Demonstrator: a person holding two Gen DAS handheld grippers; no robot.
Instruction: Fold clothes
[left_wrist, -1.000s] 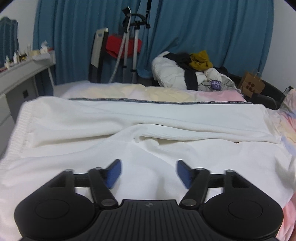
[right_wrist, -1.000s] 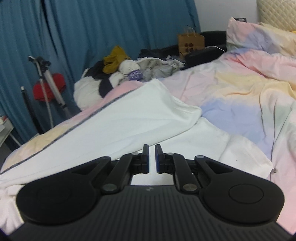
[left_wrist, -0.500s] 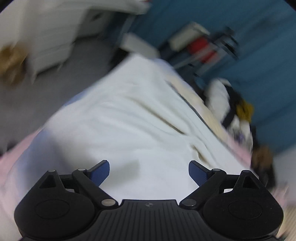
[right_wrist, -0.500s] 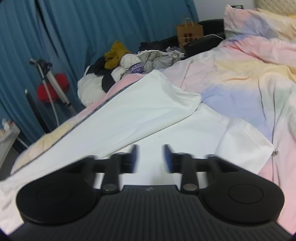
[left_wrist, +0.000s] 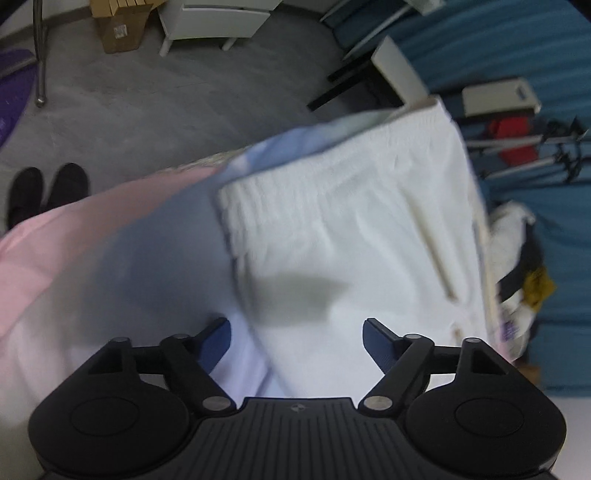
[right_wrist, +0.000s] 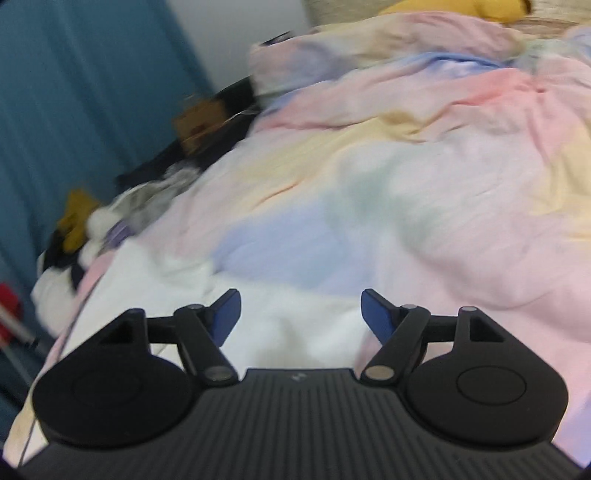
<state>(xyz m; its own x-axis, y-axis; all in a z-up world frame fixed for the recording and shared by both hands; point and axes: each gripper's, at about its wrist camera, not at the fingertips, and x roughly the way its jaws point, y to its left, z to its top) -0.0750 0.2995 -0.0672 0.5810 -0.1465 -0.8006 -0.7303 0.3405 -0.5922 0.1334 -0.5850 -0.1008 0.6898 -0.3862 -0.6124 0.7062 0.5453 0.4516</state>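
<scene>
With both your left gripper (left_wrist: 296, 338) and right gripper (right_wrist: 300, 312) holding their jaws open and empty, take the white ribbed-waistband cotton garment (left_wrist: 343, 229) by the hem at ten o'clock, pinching one layer cleanly off the pastel quilted bed cover (right_wrist: 424, 192).

Soft, even indoor light, no glare. Both views smear with motion blur, worst on the garment (left_wrist: 332, 229) and bedding (right_wrist: 406, 177). One dark shadow lies on the garment. Fisheye bending curves the edges, corners black.
</scene>
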